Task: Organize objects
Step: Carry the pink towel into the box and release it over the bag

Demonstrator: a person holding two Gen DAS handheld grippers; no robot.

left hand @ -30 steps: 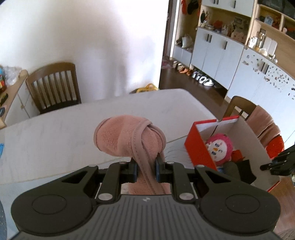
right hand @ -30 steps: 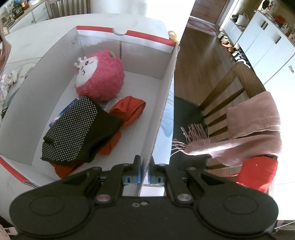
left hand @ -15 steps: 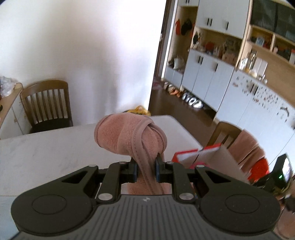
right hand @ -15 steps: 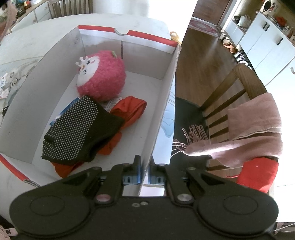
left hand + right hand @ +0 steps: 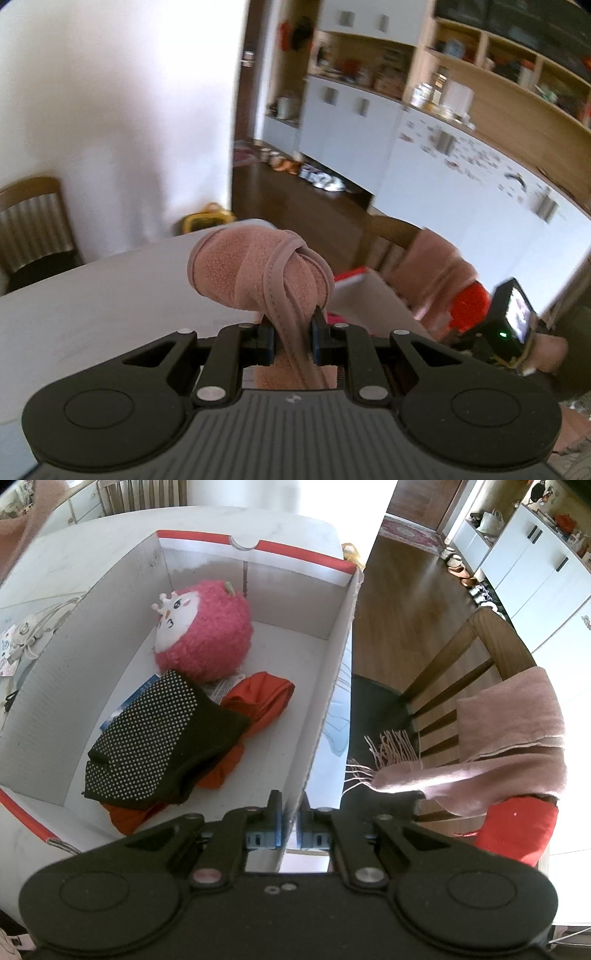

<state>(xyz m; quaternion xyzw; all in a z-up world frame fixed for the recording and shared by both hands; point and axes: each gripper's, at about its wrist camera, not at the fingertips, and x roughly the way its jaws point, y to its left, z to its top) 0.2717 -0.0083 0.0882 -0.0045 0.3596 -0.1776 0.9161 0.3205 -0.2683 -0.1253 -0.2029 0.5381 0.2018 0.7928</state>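
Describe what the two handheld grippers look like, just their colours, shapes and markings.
Both are matte black plastic. The left gripper has a ribbed body, two round discs, silver screws, blue-padded fingers and a small pale logo. The right gripper looks alike, with a smooth body. No sleeves or cables show.

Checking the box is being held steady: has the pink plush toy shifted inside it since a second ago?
No. The pink plush toy sits against the same far wall of the box.
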